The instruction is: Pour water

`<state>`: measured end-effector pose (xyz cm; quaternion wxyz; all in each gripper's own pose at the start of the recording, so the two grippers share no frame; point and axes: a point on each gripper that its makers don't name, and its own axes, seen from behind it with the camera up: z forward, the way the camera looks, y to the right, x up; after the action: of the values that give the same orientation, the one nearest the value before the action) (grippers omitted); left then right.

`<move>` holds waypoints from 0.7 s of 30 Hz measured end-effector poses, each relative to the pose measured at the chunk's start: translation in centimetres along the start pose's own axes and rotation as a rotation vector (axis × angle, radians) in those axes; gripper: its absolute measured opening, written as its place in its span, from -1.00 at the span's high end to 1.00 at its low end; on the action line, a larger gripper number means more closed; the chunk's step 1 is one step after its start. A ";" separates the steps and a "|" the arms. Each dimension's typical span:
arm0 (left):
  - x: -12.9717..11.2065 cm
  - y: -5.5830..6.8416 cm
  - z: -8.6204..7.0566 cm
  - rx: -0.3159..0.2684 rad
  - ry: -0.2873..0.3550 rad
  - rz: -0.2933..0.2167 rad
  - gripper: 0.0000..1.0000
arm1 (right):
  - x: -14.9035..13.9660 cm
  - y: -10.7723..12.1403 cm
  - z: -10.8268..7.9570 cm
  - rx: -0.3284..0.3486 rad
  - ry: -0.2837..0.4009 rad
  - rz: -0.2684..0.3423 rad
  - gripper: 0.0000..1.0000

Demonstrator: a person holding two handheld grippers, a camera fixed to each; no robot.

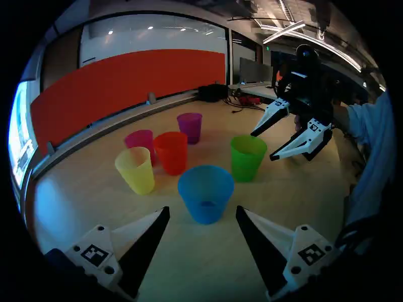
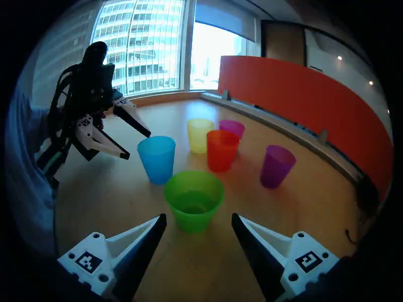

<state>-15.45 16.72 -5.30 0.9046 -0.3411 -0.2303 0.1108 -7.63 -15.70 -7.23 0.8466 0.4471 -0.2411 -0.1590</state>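
Cups in six colours stand upright on a pale wooden surface, and none of them is held or tipped, so we judge the pouring has not begun.

In the left gripper view, the blue cup sits low in the centre. Our left gripper is spread wide, one finger on each side of the cup, and neither seems to press on it. Up and left of it are the yellow cup, the orange cup, the pink cup and the purple cup. The green cup stands right of centre. In the upper right, the right gripper hangs near it with its fingers parted, grasping nothing.

In the right gripper view, the green cup sits bottom centre, between the parted fingers of our right gripper. We see a darker disc at its bottom, which may be water, though we cannot be sure. The blue cup is just left of centre. The left gripper, released, is at its rim in the upper left, and we cannot tell whether a fingertip touches it.

Everything is left to do: grip a cup, lift it, and tilt it over another.
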 end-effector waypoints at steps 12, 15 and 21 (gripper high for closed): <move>1.1 -1.9 -2.3 0.110 0.075 -0.019 -0.96 | 0.7 1.2 -3.3 -0.092 0.060 0.030 -1.00; 1.7 -2.6 -2.7 0.144 0.106 -0.022 -0.96 | 0.9 1.6 -3.8 -0.119 0.080 0.041 -1.00; 3.1 -4.7 -3.8 0.225 0.191 -0.036 -0.96 | 2.0 3.3 -4.7 -0.203 0.138 0.088 -1.00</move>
<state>-10.73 12.22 -3.63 0.9567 -0.2423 -0.1356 0.0869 -3.19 -11.67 -6.26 0.9083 0.3579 -0.1841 -0.1143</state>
